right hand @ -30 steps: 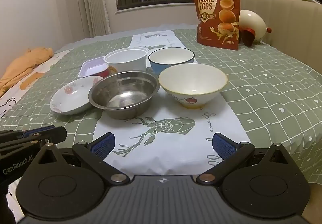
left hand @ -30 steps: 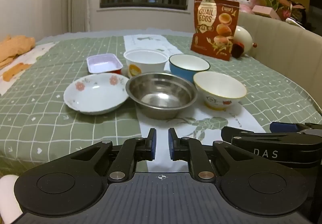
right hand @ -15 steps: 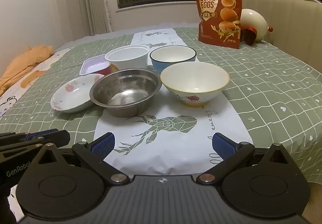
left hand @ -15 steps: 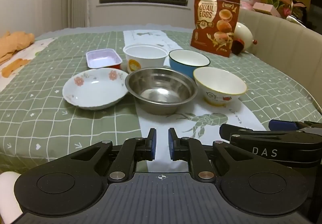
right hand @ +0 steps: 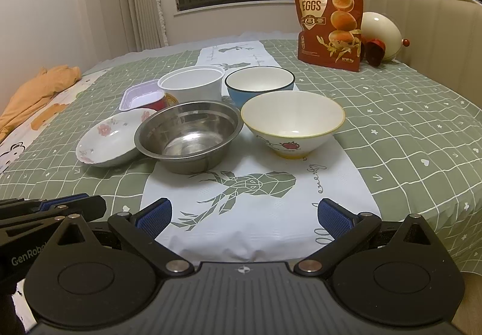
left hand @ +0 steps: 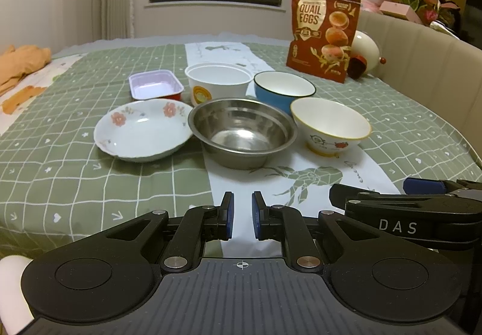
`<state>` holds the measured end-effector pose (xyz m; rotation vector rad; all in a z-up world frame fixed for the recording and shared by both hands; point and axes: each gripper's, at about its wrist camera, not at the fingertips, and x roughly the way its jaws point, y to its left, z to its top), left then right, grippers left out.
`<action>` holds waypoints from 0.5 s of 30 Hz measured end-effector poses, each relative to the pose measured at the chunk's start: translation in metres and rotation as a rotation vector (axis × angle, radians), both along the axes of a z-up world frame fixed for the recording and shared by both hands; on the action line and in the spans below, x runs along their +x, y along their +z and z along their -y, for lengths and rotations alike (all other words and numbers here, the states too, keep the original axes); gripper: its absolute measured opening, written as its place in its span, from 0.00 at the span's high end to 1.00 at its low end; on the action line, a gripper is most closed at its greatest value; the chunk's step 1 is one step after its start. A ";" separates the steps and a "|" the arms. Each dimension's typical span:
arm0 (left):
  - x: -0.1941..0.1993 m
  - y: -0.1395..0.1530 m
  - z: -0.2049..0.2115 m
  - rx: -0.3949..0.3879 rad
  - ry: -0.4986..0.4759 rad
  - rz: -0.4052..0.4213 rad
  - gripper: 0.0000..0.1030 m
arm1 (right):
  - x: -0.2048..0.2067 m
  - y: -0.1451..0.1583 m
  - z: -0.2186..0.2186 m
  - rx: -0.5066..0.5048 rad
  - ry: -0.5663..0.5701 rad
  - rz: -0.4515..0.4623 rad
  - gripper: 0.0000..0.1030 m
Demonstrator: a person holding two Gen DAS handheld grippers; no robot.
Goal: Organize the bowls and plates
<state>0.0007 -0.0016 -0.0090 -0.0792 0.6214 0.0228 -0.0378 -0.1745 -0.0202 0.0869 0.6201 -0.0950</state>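
Observation:
On the green checked tablecloth a steel bowl [left hand: 242,130] [right hand: 188,136] stands in the middle. A white flowered plate [left hand: 143,128] [right hand: 108,140] lies to its left, a white bowl with a yellow rim [left hand: 330,127] [right hand: 292,122] to its right. Behind them are a blue bowl [left hand: 283,89] [right hand: 259,85], a white paper cup bowl [left hand: 218,82] [right hand: 191,83] and a small purple-lined tray [left hand: 155,85] [right hand: 140,95]. My left gripper [left hand: 242,214] is shut and empty, short of the dishes. My right gripper [right hand: 244,214] is open and empty, beside the left one.
A red quail-egg bag [left hand: 323,33] [right hand: 330,18] stands at the back right beside an egg-shaped ornament [right hand: 381,33]. An orange cloth [right hand: 39,91] lies at the far left. A padded beige seat back [left hand: 421,64] borders the table on the right.

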 end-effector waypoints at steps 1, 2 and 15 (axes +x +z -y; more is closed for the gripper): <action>0.000 0.000 0.000 0.000 -0.001 0.000 0.86 | 0.000 0.000 0.000 0.000 -0.001 0.000 0.00; 0.000 0.000 0.000 0.000 0.000 -0.001 0.86 | -0.001 0.000 0.000 0.000 -0.001 0.002 0.00; 0.001 -0.001 -0.002 0.000 0.002 -0.009 0.86 | -0.002 -0.001 -0.001 0.000 0.000 -0.004 0.00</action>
